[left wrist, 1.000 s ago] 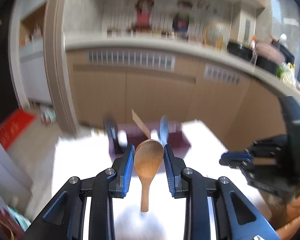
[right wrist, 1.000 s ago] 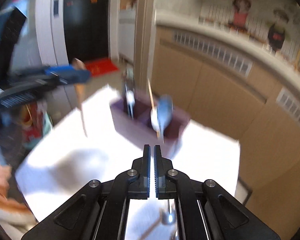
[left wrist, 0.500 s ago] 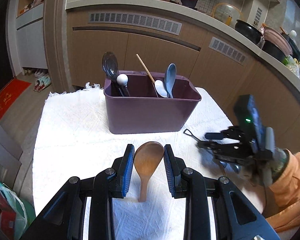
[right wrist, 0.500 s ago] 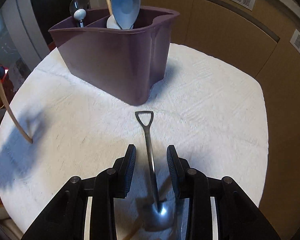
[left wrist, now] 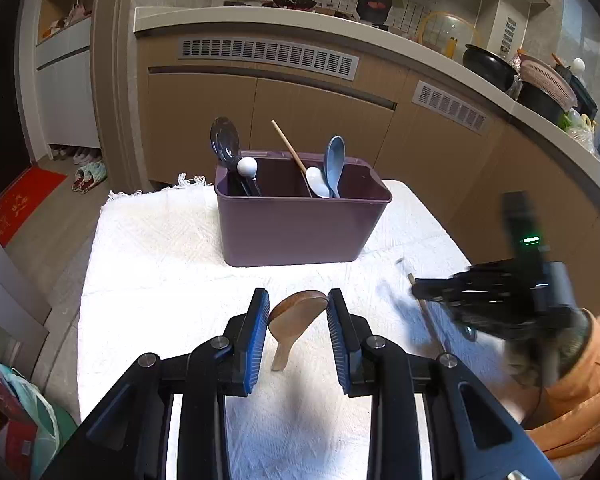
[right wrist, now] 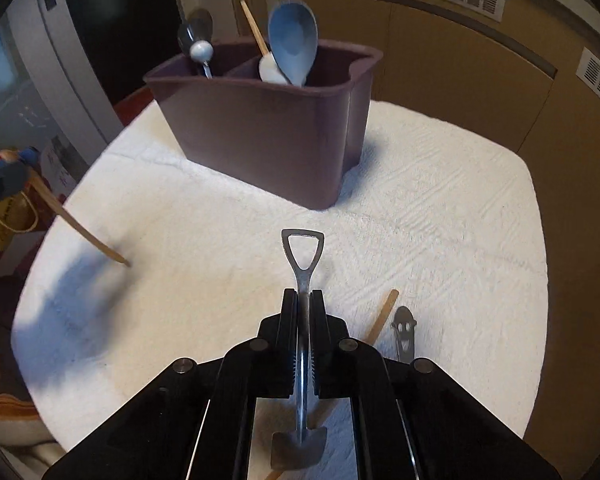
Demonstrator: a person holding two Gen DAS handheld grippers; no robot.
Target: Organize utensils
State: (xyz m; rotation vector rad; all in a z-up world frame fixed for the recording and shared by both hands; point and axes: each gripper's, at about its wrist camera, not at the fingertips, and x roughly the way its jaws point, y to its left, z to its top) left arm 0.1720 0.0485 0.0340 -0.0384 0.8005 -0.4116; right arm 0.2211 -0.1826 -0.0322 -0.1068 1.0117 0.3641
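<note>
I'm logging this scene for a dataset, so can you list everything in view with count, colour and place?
Caddy: one, purple, far side of cloth.
Spoons in caddy: dark ladle and white-knobbed one left compartment; blue and white right.
Wooden stick: one, tan, right compartment.
Wooden spoon: one, brown, in left gripper.
Shovel spoon: one, steel, in right gripper.
Smiley-handled utensil: one, steel, on cloth.
Wooden handle: one, tan, beside it.
Cloth: one, white.
Sleeve: orange, right arm.

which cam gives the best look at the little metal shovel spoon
The right wrist view: the shovel spoon runs up the middle of the frame, sharp, clamped in the right tool, loop handle forward. The left wrist view shows only a motion-blurred glimpse beside the right tool.
</note>
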